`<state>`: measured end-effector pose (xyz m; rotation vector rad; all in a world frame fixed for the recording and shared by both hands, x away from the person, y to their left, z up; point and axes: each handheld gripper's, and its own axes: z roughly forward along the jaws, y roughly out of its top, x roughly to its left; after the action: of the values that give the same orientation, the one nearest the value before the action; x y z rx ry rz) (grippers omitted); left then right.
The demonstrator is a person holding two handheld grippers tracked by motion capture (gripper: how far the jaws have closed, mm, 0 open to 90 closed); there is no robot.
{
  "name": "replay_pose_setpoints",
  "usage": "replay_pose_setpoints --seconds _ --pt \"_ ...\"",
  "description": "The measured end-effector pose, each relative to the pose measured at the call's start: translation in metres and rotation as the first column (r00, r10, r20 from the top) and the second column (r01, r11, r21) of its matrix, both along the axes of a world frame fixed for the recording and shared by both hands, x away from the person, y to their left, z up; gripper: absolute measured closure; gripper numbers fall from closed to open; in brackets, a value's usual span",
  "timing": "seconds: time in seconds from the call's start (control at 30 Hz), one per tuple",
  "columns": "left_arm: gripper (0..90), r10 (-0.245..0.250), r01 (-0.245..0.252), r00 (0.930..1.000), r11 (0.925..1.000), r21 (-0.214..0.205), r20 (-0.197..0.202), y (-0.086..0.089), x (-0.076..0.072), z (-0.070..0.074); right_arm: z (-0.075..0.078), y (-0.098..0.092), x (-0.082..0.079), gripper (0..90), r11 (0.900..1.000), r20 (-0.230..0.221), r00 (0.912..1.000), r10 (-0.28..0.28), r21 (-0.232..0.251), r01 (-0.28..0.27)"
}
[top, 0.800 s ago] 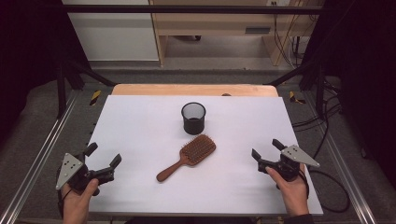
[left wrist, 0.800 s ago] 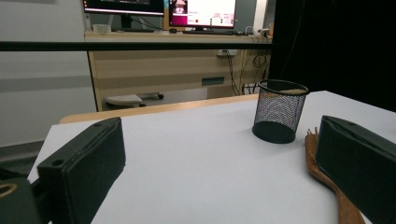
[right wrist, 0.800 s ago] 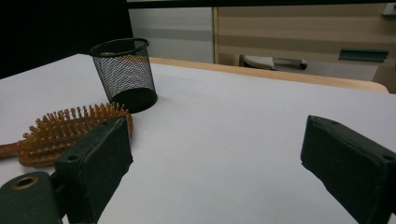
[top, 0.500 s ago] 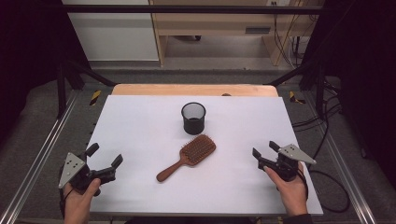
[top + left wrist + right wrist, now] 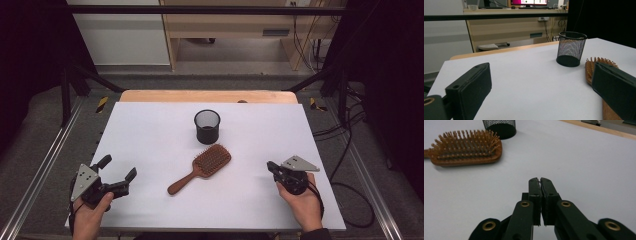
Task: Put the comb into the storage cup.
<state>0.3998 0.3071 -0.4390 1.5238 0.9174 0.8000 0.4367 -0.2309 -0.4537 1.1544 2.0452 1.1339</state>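
A wooden paddle hairbrush (image 5: 202,167) lies bristles up in the middle of the white table (image 5: 150,135), its handle pointing toward the near left. Just behind it stands a black mesh cup (image 5: 207,126), upright. My left gripper (image 5: 119,174) rests at the near left corner, wide open with nothing between its jaws; in the left gripper view the cup (image 5: 571,48) and brush head (image 5: 592,67) lie ahead to the right. My right gripper (image 5: 270,166) sits at the near right, shut on nothing. The right gripper view has its tips (image 5: 539,180) pressed together, with the brush (image 5: 465,151) beyond at the left.
A wooden strip (image 5: 210,96) borders the table's far edge. Metal frame rails (image 5: 45,165) run along both sides, with cables (image 5: 350,150) on the floor at the right. A cabinet and desk (image 5: 235,25) stand behind the table.
My right gripper has shut from open and shifted slightly left. The left gripper has stayed open and barely moved.
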Motion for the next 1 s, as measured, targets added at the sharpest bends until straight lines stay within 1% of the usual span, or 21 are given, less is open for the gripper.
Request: replay_pose_setpoints --seconds 0.03,0.07,0.1,0.13,0.2,0.27,0.37,0.4,0.47,0.57,0.63,0.67,0.77,1.0 --pt "3.1 -0.002 0.002 1.0000 1.0000 0.006 -0.004 0.000 0.000 0.000 0.001 0.003 0.002 90.0 0.9998 -0.005 1.0000 0.004 -0.022 -0.004" --pt "3.2 -0.002 0.002 1.0000 1.0000 0.004 -0.004 -0.001 0.000 0.000 0.003 0.005 0.005 90.0 0.9996 -0.010 0.9999 0.007 -0.028 -0.008" --pt "3.2 -0.002 0.002 1.0000 1.0000 0.004 -0.004 -0.001 0.000 0.000 0.003 0.005 0.005 90.0 0.9996 -0.010 0.9999 0.007 -0.028 -0.008" --pt "3.3 -0.001 0.001 1.0000 1.0000 0.006 -0.003 -0.001 0.000 0.000 0.006 0.010 0.011 90.0 0.9995 -0.032 0.9993 0.019 -0.026 -0.020" --pt "3.4 0.000 0.000 1.0000 1.0000 0.006 -0.005 0.000 0.000 0.000 0.009 0.015 0.018 90.0 0.9989 -0.050 0.9983 0.029 -0.035 -0.031" --pt "3.5 0.002 -0.002 1.0000 1.0000 0.006 -0.007 0.000 0.000 0.000 0.013 0.022 0.025 90.0 0.9986 -0.072 0.9966 0.041 -0.029 -0.043" --pt "3.5 -0.001 0.001 1.0000 0.9999 0.013 -0.007 -0.001 0.000 0.000 0.021 0.032 0.037 90.0 0.9965 -0.089 0.9945 0.055 -0.058 -0.060" --pt "3.5 -0.001 0.001 1.0000 0.9999 0.013 -0.006 -0.001 0.000 0.000 0.023 0.036 0.041 90.0 0.9965 -0.098 0.9937 0.054 -0.058 -0.060" --pt "3.5 -0.004 0.004 1.0000 0.9998 0.020 -0.006 -0.002 -0.001 0.000 0.027 0.041 0.051 90.0 0.9955 -0.108 0.9922 0.062 -0.064 -0.070" --pt "3.5 -0.004 0.004 1.0000 0.9996 0.029 -0.002 -0.002 -0.001 0.000 0.031 0.050 0.063 90.0 0.9928 -0.112 0.9915 0.067 -0.091 -0.077" --pt "3.5 -0.006 0.006 1.0000 0.9994 0.035 0.000 -0.003 -0.001 0.001 0.033 0.055 0.071 90.0 0.9921 -0.116 0.9909 0.069 -0.096 -0.081" --pt "3.5 -0.006 0.006 1.0000 0.9993 0.037 0.000 -0.003 -0.001 0.001 0.034 0.058 0.074 90.0 0.9922 -0.119 0.9904 0.070 -0.095 -0.082" --pt "3.5 -0.006 0.006 1.0000 0.9990 0.044 0.001 -0.003 -0.001 0.001 0.034 0.066 0.081 90.0 0.9908 -0.112 0.9913 0.069 -0.108 -0.081" --pt "3.5 -0.010 0.010 0.9999 0.9990 0.043 -0.001 -0.004 -0.001 0.002 0.027 0.086 0.093 90.0 0.9909 -0.131 0.9876 0.086 -0.091 -0.099"
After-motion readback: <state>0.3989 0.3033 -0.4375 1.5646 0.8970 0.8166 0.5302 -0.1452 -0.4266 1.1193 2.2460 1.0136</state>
